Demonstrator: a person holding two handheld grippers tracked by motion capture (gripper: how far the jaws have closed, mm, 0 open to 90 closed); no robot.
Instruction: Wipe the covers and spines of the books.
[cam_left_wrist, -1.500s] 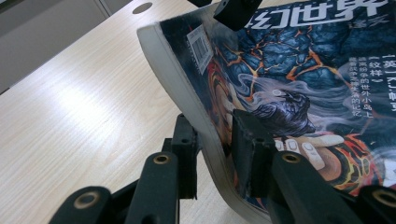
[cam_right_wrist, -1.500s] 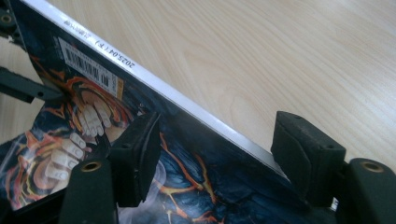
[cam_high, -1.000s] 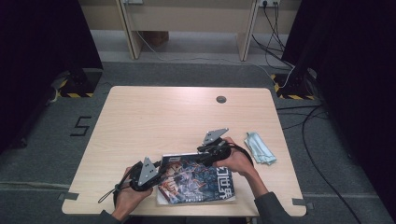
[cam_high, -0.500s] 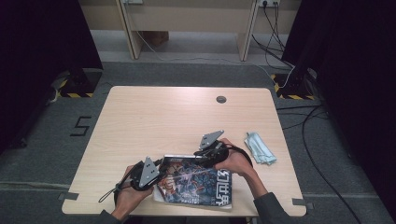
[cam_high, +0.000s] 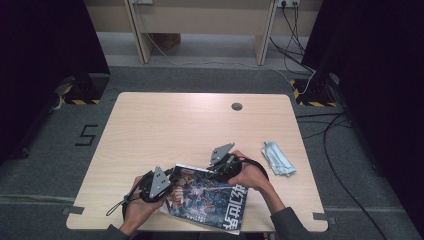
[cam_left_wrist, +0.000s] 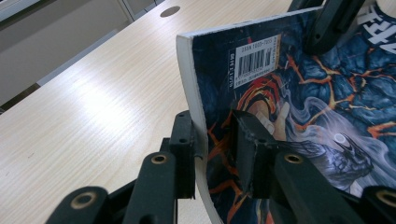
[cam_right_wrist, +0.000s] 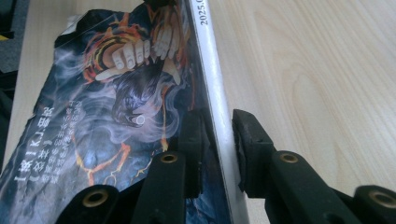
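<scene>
The magazine (cam_high: 207, 197) is lying at the near edge of the table (cam_high: 165, 130), and both grippers are gripping it from opposite sides, which looks meant to steady it for lifting or turning. The left gripper (cam_left_wrist: 212, 140) is pinching the curled near-left edge between its fingers, bending the pages upward. The right gripper (cam_right_wrist: 217, 140), whose fingers have just been closing, is clamping the white spine at the far-right side, while a folded blue cloth (cam_high: 278, 158) is resting further right.
</scene>
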